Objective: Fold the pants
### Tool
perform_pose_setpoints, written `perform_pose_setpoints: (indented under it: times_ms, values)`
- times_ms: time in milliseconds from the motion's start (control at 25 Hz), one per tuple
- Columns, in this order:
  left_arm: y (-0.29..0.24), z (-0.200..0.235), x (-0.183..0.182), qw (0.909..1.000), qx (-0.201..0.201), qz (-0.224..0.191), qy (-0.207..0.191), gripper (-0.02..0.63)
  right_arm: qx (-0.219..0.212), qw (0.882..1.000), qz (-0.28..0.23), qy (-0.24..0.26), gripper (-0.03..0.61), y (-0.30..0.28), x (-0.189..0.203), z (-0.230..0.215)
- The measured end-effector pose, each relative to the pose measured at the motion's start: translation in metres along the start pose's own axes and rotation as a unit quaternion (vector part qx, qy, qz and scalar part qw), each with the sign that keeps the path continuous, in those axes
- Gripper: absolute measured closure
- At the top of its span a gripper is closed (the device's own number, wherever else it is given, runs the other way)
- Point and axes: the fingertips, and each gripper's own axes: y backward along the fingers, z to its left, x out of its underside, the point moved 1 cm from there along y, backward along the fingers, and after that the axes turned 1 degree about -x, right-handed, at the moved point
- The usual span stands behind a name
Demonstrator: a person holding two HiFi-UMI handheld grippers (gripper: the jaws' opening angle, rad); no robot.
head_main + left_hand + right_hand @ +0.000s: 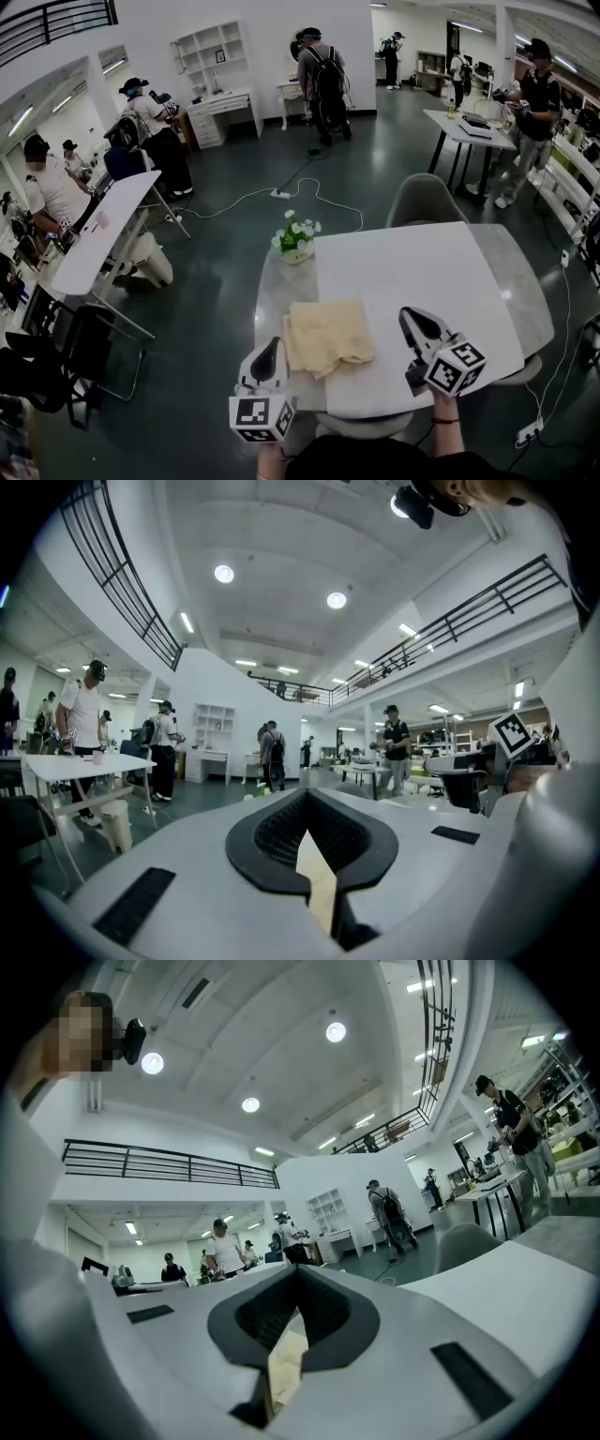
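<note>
Folded beige pants [328, 336] lie flat on a white table [403, 272] between two hand-held grippers, neither of which has hold of the cloth. The left gripper [270, 349] has its dark fingers [272, 832] pressed together at the tips and points level. In the head view the pants' near-left edge sits just to the right of those fingers and slightly ahead of them. In the left gripper view a sliver of the beige fabric [314, 878] shows through the slot behind the closed tips, lying below and beyond the pads rather than pinched in them. The right gripper [413, 321] also has its fingers [323, 1321] pressed together on nothing. The pants lie to the left of these fingers, farther from them than from the left pair, with bare tabletop between. The right gripper view shows the same pale cloth [284, 1365] through the gap under its closed tips. Well beyond both sets of fingers, a small vase of white flowers [296, 239] stands at the table's far-left edge, and a grey chair [427, 199] is at the far side.
</note>
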Motion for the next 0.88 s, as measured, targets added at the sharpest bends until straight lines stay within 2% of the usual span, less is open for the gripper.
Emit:
perform_pose_setpoints:
  times_ms: [880]
  values:
    - [0.001, 0.015, 0.005, 0.9993, -0.034, 0.015, 0.006, 0.606, 0.023, 0.999, 0.017, 0.026, 0.563, -0.003, 0.010, -0.022]
